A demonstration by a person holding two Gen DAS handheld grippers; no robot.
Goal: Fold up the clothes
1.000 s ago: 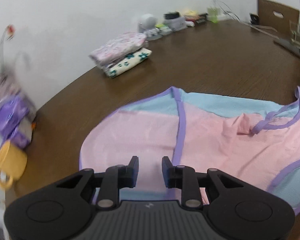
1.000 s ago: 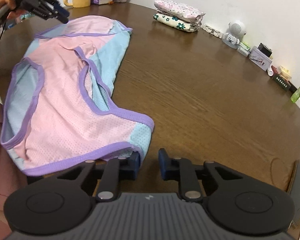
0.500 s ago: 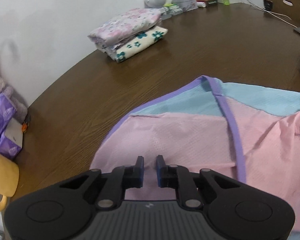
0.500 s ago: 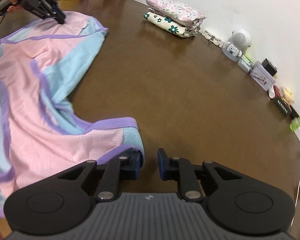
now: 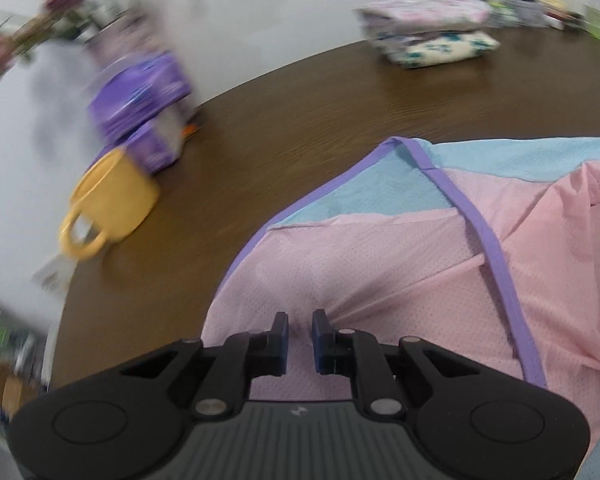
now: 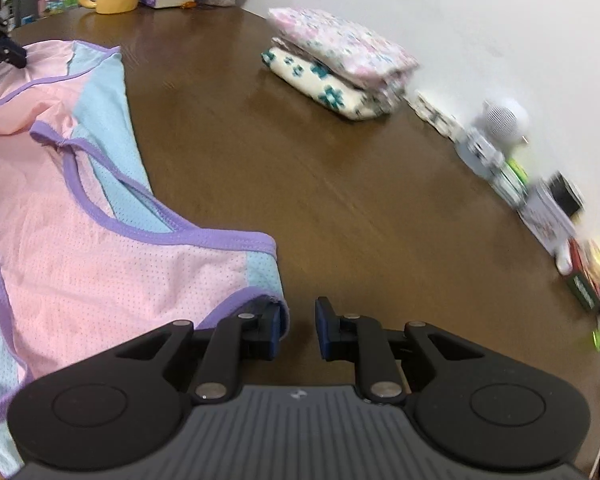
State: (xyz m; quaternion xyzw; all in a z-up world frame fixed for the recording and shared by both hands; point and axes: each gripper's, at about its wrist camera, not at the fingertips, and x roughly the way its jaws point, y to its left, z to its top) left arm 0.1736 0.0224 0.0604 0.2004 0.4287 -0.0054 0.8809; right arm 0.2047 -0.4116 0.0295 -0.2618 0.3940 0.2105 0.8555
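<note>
Garment (image 5: 400,276) bunches between the left gripper's (image 5: 300,334) narrowed jaws.

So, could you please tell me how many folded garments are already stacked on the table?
2, stacked by the wall: a pink floral one on top and a cream one with teal flowers beneath. A thin layer between them may be a third.

Thin perforated mesh cloth garment (image 6: 100,280) with smooth purple binding, dark wood-grain table (image 6: 340,200) with soft sheen, matt black plastic gripper (image 5: 300,334) fingers, glossy yellow mug (image 5: 112,204), printed cotton folded stack (image 6: 340,64)
</note>
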